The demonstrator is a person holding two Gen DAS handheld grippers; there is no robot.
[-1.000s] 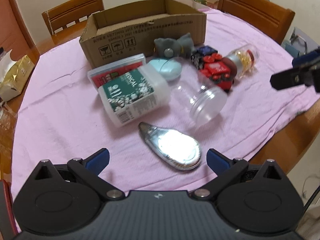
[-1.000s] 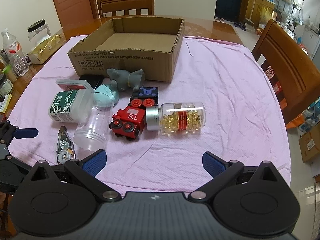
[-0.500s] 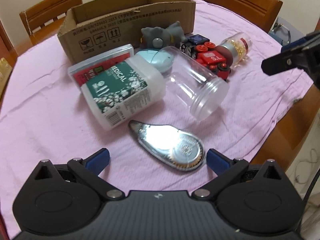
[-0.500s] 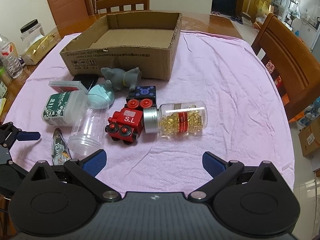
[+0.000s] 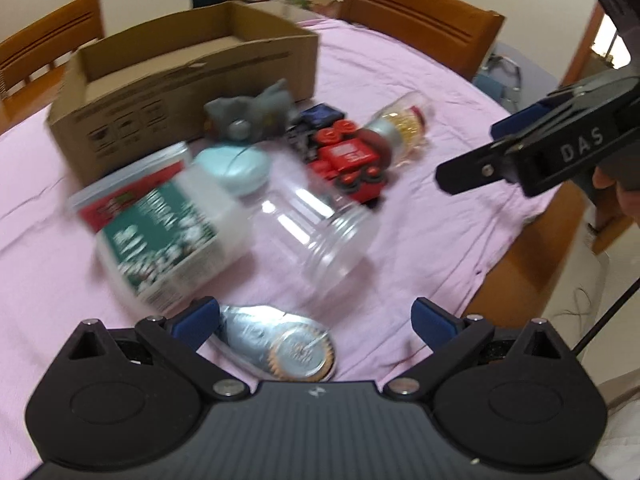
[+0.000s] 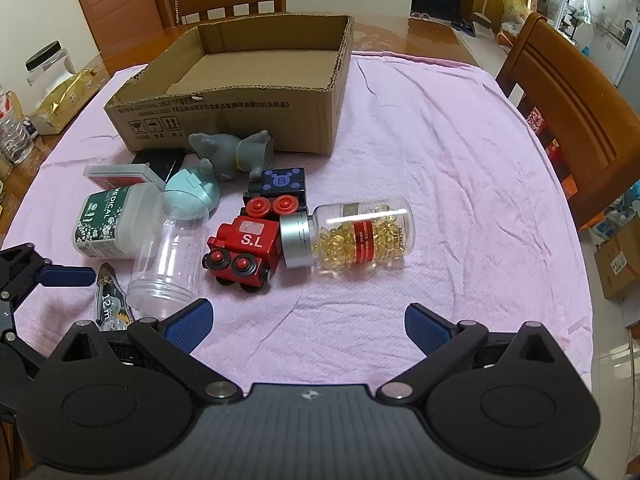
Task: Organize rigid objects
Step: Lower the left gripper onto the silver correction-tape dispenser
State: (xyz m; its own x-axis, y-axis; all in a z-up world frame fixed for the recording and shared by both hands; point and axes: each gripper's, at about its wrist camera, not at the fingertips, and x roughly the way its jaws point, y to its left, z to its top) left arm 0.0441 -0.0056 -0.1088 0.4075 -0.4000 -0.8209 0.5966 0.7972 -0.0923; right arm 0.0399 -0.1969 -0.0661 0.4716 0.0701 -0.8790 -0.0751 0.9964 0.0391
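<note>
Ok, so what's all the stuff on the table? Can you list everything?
brown cardboard box: one, open, nothing visible inside, far middle of cloth
grey rubbery animal toy: one, in front of box
red wooden toy train: one, black wheels, centre
clear capsule bottle with silver cap: one, lying right of train
clear empty plastic jar: one, lying left of train
green-labelled white tub: one, left
pale blue round case: one, behind jar
silver correction-tape dispenser: one, under left gripper
pink tablecloth: one, covering table
left hand-held gripper: open
right hand-held gripper: open
</note>
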